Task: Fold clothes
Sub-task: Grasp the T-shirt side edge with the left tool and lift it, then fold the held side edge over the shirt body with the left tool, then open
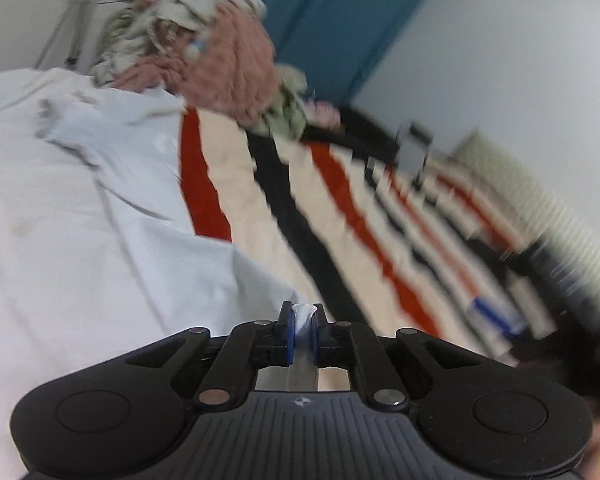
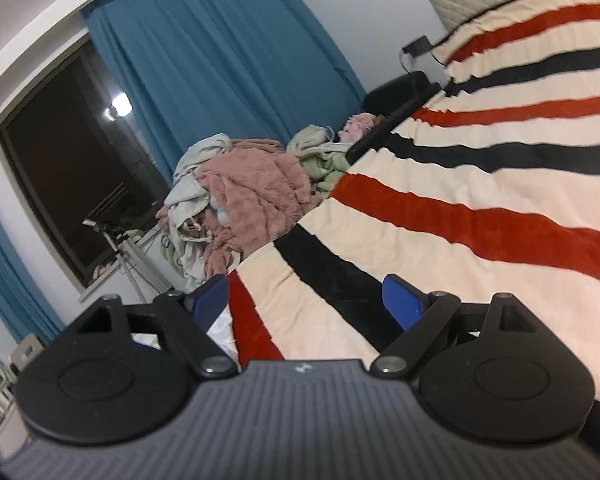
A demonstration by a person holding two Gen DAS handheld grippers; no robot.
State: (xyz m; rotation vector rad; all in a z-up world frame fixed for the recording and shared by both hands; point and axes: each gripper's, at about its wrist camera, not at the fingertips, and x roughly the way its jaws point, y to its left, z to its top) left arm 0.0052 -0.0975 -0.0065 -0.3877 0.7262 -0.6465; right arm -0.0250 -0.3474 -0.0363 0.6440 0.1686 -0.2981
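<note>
While your left gripper (image 1: 303, 322) pinches a corner of the pale blue cotton shirt (image 1: 80, 208) spread along the striped blanket's (image 2: 480, 184) edge, seemingly for folding, your right gripper (image 2: 306, 300) hovers wide open, empty.

One white garment (image 1: 80, 208), one striped blanket (image 2: 480, 208), one clothes pile (image 2: 236, 200), two grippers (image 1: 303, 322) (image 2: 306, 300), one blue curtain (image 2: 220, 60).

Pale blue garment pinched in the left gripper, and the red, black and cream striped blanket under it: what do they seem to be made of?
The pale blue garment looks like thin woven cotton, matte; it creases sharply and bunches small in the left gripper. The red, black and cream striped blanket looks like plush fleece, with fuzzy stripe edges and a soft nap. Neither fibre is certain.
</note>
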